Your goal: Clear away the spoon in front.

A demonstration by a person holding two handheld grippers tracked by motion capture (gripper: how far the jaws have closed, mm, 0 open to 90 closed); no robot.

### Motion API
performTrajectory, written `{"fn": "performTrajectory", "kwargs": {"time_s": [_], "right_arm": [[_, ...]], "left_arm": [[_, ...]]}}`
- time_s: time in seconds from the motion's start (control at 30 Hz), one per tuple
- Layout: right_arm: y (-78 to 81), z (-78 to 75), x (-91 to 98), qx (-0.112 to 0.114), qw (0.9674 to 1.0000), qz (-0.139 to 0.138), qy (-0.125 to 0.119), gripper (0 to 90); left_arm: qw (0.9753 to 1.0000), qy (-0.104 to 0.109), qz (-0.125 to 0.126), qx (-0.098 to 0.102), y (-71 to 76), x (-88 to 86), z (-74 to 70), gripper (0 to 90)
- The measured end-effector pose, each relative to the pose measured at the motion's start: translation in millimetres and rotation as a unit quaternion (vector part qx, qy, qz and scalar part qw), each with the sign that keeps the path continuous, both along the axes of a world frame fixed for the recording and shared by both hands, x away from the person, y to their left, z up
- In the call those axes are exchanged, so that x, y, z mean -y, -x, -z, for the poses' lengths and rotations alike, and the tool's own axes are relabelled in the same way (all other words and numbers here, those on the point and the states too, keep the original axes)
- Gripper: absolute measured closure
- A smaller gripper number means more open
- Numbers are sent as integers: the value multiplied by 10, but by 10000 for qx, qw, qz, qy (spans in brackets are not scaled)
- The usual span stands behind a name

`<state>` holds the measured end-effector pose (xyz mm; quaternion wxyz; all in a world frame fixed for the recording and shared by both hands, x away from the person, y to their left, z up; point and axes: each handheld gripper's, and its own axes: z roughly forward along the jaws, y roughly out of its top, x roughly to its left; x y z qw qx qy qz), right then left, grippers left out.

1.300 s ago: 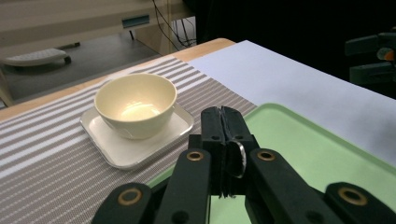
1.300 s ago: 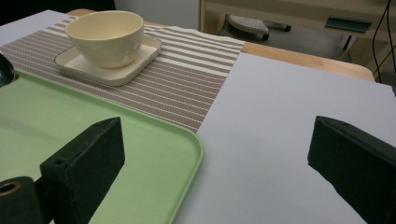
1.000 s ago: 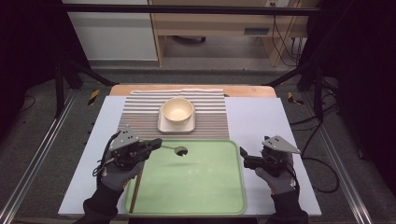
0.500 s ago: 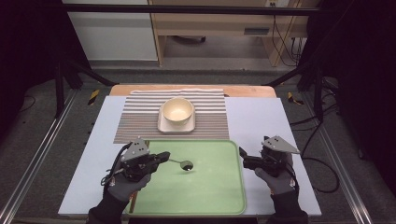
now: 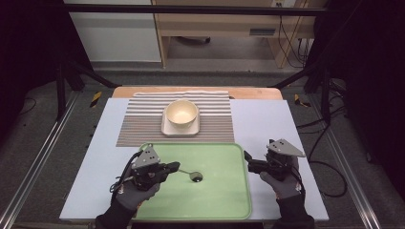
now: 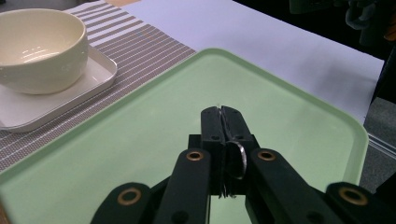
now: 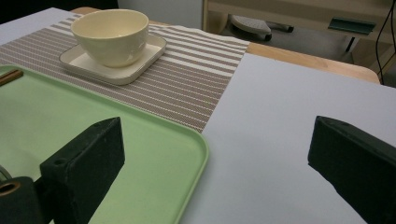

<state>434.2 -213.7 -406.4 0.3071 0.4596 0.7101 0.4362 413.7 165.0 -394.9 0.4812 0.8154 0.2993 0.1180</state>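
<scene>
Left gripper [image 5: 173, 168] clamped on spoon [image 5: 190, 174] handle, bowl end over green tray [image 5: 224, 200] middle; right gripper [image 7: 212, 163] jaws wide, empty, right of tray; step: setting spoon down; next: lower, release.

Black tools [image 5: 175, 167], brass-ringed screws, grey top plates, grey gloves

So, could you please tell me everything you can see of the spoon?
The spoon looks like dark, shiny metal, with a thin handle and a small round bowl. Its handle end is pinched between the shut jaws of the left gripper. It lies nearly level over the green tray, bowl end toward the tray's middle; whether the bowl touches the tray I cannot tell.
</scene>
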Motion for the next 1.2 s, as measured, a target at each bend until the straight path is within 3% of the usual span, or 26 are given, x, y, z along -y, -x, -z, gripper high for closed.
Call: {"fn": "performTrajectory", "kwargs": {"time_s": [0.13,0.8,1.2], "right_arm": [[0,-2,1,14,10000,-7,-2,39],[-3,15,-24,-22,10000,-14,44,39],[-6,20,-27,-22,10000,-19,67,39]], "left_arm": [[10000,35,-24,-21,-20,-11,12,882],[9983,-189,-535,103,-192,-102,220,739],[9974,-251,-674,-24,-284,-145,345,675]]}}
